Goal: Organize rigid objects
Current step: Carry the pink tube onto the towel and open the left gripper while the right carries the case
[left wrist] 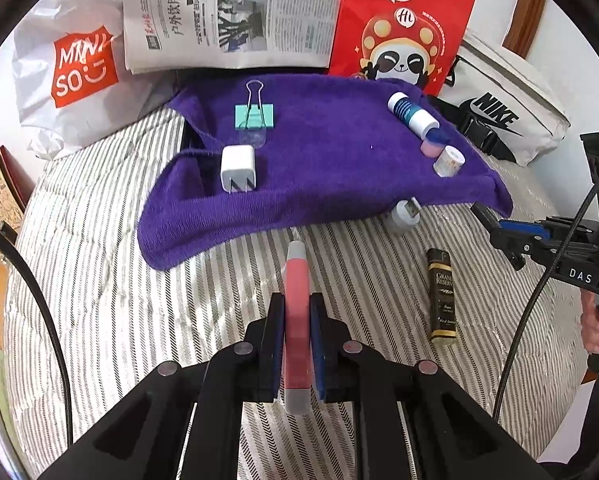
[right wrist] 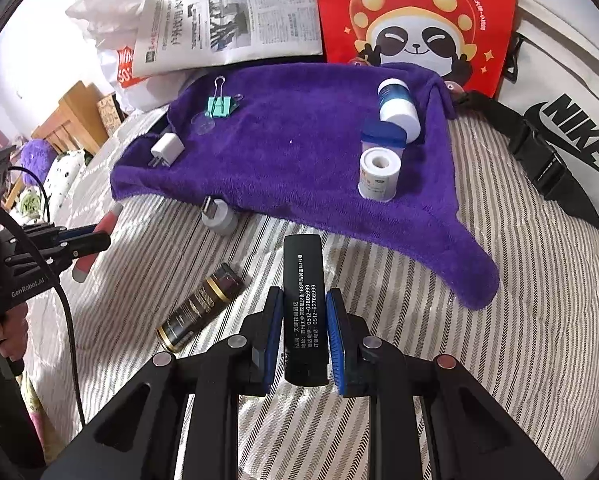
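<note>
My left gripper (left wrist: 296, 340) is shut on a pink and grey utility knife (left wrist: 297, 292), held above the striped bedding; the same knife (right wrist: 99, 236) shows at the left of the right wrist view. My right gripper (right wrist: 303, 332) is shut on a black lighter with white print (right wrist: 302, 280). Ahead lies a purple towel (left wrist: 331, 168) carrying a white charger (left wrist: 237, 168), a teal binder clip (left wrist: 254, 114), a blue and white bottle (left wrist: 411, 114), a pink and blue case (right wrist: 381, 138) and a white tape roll (right wrist: 379, 174). A grey plug adapter (right wrist: 219, 218) sits at the towel's front edge.
A dark gold-printed tube (right wrist: 201, 306) lies on the striped bedding (left wrist: 111, 280) between the grippers. Behind the towel stand a newspaper (left wrist: 227, 12), a red panda bag (left wrist: 403, 28), a white Miniso bag (left wrist: 71, 68) and a white Nike pouch (right wrist: 567, 136). Wooden furniture (right wrist: 75, 116) is at far left.
</note>
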Tool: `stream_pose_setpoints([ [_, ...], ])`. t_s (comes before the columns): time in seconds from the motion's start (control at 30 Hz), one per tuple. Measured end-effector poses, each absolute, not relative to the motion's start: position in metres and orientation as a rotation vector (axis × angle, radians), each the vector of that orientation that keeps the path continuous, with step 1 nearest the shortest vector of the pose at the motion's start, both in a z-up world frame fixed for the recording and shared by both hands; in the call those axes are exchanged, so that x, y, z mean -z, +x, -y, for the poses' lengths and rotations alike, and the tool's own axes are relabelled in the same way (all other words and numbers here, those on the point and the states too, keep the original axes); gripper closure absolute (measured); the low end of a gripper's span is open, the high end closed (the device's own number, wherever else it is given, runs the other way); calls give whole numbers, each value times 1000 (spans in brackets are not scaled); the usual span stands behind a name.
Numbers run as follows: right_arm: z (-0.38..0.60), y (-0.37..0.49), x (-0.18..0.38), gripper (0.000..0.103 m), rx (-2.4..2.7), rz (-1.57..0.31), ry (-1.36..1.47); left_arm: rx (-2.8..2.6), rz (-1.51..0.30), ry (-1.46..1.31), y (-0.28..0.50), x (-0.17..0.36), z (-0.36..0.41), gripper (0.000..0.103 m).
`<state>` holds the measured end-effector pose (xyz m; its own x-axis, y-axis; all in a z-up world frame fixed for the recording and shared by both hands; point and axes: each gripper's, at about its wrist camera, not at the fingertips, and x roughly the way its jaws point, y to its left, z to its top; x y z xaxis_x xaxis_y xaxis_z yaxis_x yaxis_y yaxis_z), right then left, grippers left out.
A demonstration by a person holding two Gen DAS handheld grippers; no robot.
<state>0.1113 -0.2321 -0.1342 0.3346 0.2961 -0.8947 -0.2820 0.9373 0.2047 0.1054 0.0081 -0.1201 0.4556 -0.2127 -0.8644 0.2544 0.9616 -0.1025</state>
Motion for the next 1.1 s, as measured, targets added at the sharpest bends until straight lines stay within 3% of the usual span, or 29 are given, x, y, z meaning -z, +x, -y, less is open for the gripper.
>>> stream_pose_setpoints([
  [1.1,224,172,111,81,-342,-1122,26,325,-1005,-27,180,92,-5,91],
])
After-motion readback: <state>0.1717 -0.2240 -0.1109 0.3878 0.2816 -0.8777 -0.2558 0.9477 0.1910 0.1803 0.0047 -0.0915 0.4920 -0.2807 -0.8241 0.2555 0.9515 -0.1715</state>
